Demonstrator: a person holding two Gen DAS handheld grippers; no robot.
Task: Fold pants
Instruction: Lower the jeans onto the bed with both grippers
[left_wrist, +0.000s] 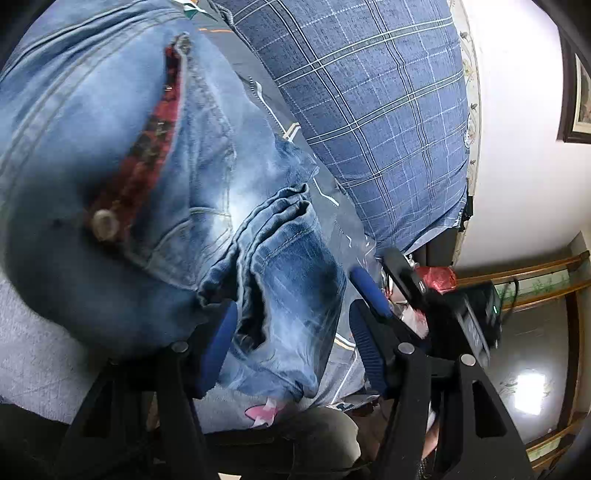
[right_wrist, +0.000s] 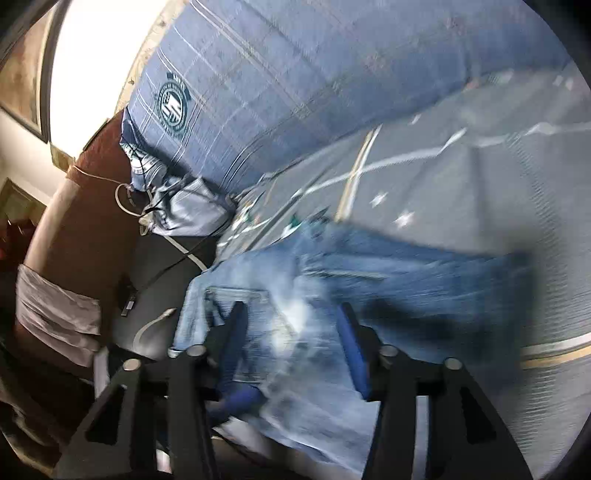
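Light blue jeans (left_wrist: 110, 147) with a red plaid waistband lining and a metal button lie on the bed. Their leg hems (left_wrist: 291, 206) are folded back over the seat. My left gripper (left_wrist: 293, 314) is open, and a fold of denim lies loose between its blue pads (left_wrist: 216, 343). In the left wrist view the right gripper (left_wrist: 384, 280) shows close by on the right. The right wrist view is blurred. There the right gripper (right_wrist: 291, 310) is open low over the jeans (right_wrist: 369, 280), with denim between its fingers (right_wrist: 236, 332) and no pad pressing on it.
A blue plaid pillow (left_wrist: 369, 110) (right_wrist: 295, 74) lies just beyond the jeans on a grey sheet (right_wrist: 480, 184) with white lines. A brown headboard cushion (right_wrist: 85, 221) and loose cables (right_wrist: 129, 199) sit at the bed's end. A framed picture (left_wrist: 576, 103) hangs on the wall.
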